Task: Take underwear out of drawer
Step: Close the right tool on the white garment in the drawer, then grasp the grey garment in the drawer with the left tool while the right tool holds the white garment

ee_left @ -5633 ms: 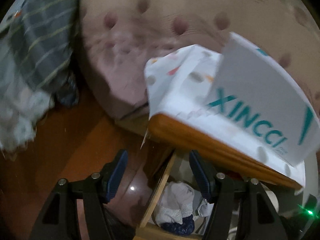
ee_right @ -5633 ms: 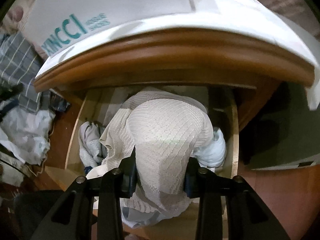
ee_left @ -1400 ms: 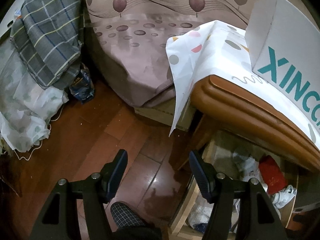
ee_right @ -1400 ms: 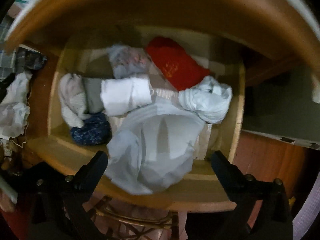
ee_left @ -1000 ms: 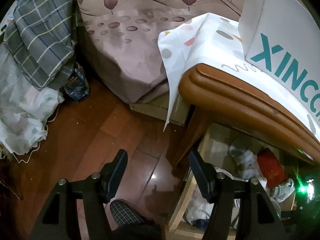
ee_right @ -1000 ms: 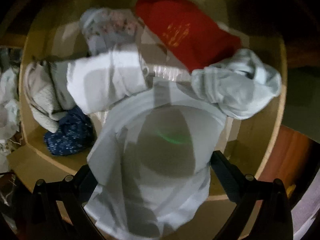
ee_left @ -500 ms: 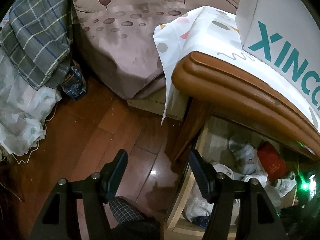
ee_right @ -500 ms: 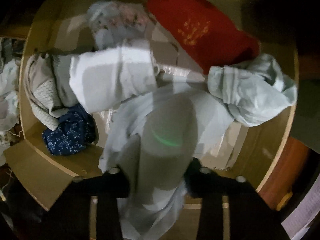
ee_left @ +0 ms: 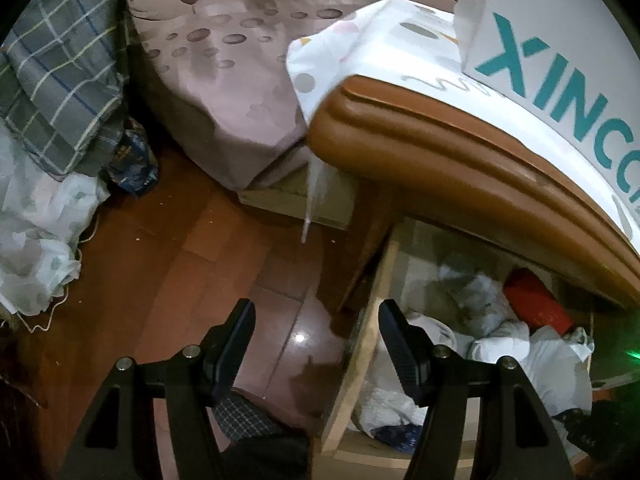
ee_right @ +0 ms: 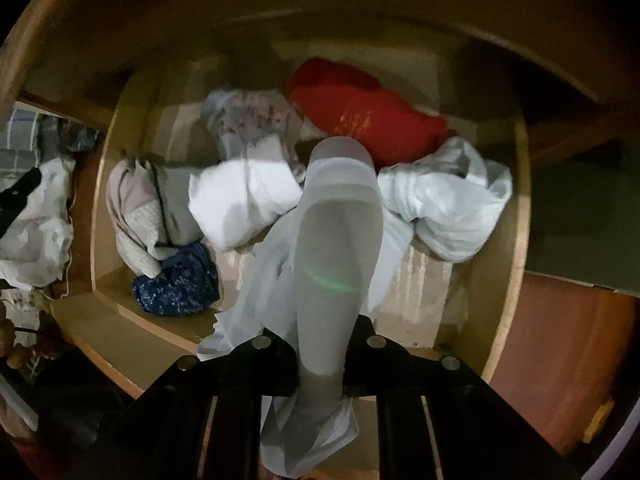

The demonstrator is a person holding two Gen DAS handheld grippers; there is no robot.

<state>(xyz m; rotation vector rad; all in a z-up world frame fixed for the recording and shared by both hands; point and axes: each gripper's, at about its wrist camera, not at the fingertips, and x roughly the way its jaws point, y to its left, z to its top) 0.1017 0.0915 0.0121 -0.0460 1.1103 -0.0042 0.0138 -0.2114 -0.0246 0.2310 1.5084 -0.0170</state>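
My right gripper (ee_right: 320, 360) is shut on a pale white-blue piece of underwear (ee_right: 336, 240) and holds it pulled up above the open wooden drawer (ee_right: 516, 240). The cloth hides the fingertips. In the drawer lie a red item (ee_right: 360, 108), a white roll (ee_right: 244, 200), a pale blue bundle (ee_right: 452, 200), a floral piece (ee_right: 248, 116), a beige piece (ee_right: 136, 208) and a dark blue one (ee_right: 176, 284). My left gripper (ee_left: 316, 344) is open and empty over the floor, left of the drawer (ee_left: 360, 360).
The nightstand's brown top edge (ee_left: 460, 160) overhangs the drawer, with a white XINCCI box (ee_left: 560, 60) on a dotted cloth (ee_left: 360, 48). A bed with a mauve sheet (ee_left: 240, 80) stands behind. Checked (ee_left: 60, 80) and white (ee_left: 36, 232) laundry lies on the wooden floor (ee_left: 180, 280).
My right gripper has closed on the pale underwear and drawn it up and back from the drawer. The left gripper has drifted slightly and stays open.
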